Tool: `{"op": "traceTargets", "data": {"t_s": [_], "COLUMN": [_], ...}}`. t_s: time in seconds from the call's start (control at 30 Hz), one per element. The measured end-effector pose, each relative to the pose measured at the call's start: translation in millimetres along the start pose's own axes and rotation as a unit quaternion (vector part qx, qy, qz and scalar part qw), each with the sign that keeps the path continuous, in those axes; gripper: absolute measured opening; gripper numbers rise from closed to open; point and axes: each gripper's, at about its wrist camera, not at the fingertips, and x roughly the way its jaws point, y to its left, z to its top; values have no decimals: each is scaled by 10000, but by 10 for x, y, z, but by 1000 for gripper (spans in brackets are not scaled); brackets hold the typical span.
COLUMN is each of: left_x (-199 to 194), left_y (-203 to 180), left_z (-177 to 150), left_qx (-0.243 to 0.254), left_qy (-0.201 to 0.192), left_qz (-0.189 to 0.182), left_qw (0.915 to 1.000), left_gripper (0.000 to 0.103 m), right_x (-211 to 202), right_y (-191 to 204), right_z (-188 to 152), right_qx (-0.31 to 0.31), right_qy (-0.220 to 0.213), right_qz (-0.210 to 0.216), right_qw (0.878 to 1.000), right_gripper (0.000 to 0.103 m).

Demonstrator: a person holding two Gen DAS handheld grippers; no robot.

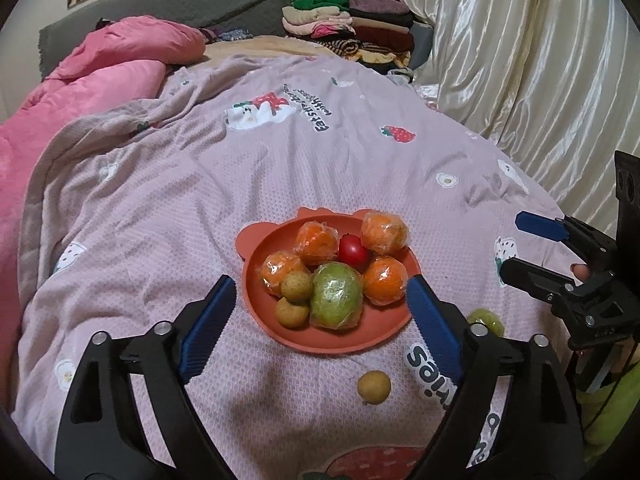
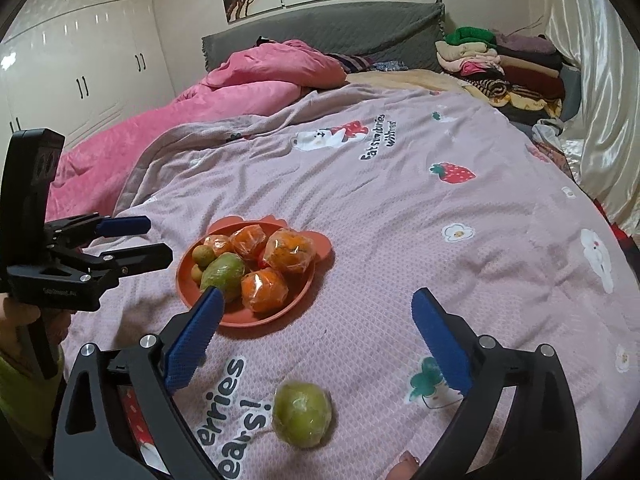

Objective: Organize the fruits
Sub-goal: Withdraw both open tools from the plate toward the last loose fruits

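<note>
A: Left gripper (image 1: 320,312)?
B: Spread wide, empty, held low over the plate (image 1: 260,304) of wrapped fruit on the bed (image 1: 280,168); a small brown fruit (image 1: 373,387) lies loose just below.

A: Right gripper (image 2: 316,332)?
B: Spread too, empty, tilted down above a wrapped green fruit (image 2: 302,414) on the bed, near the plate.

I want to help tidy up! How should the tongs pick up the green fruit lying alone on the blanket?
Grip the wrapped green fruit across its widest middle, coming down from above. It is round and lies free on the blanket, apart from the plate, and the open right tongs already straddle it.
</note>
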Motion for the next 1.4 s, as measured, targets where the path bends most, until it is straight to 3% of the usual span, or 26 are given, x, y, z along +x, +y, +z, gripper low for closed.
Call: {"op": "traceTargets", "data": {"t_s": [0.4, 1.4], "left_x": [-236, -329], "left_y": [-108, -349], "left_z": [-57, -345], "left_qx": [13, -16], "left_qy": [-191, -81], "left_qz": [11, -28], "left_qw": [9998, 10000], "left_gripper": [93, 93], "right_x": [-201, -432], "right_y": [86, 159], "right_z": [-6, -273], "right_qx": [-113, -276], "right_qy": [-127, -74], "right_qz": [21, 6], "right_qw": [9999, 9996], "right_gripper": [97, 98]}}
